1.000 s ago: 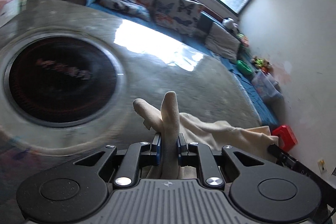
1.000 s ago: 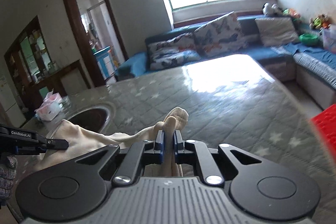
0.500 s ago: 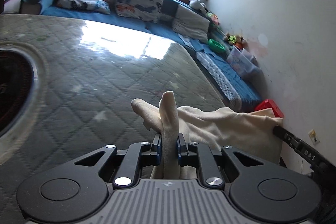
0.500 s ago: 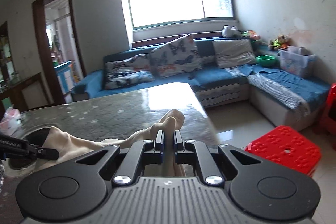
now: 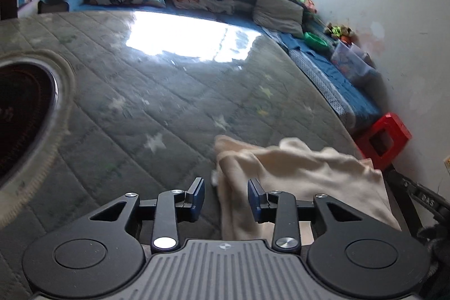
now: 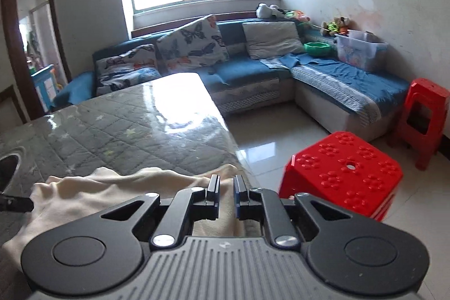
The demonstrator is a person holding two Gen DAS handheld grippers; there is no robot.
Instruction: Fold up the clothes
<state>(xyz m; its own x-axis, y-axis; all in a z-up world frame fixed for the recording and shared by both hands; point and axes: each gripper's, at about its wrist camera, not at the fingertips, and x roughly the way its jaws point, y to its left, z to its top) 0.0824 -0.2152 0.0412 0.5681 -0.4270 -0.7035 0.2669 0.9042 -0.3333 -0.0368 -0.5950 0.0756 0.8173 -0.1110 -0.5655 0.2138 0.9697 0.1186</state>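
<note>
A cream garment (image 5: 298,176) lies loosely on the grey quilted table (image 5: 168,108), near its front right corner. My left gripper (image 5: 226,194) is open just above the garment's left edge, holding nothing. In the right wrist view the same garment (image 6: 118,190) spreads under and to the left of my right gripper (image 6: 225,191). That gripper's jaws stand a little apart over the cloth's right end, near the table edge, with no cloth between them.
A round dark burner recess (image 5: 19,114) is set into the table at the left. Two red plastic stools (image 6: 343,173) stand on the tiled floor right of the table. A blue corner sofa (image 6: 253,69) with cushions runs behind.
Both grippers have opened and let go of the cream garment, which has dropped onto the table. Both have swung to the right.
</note>
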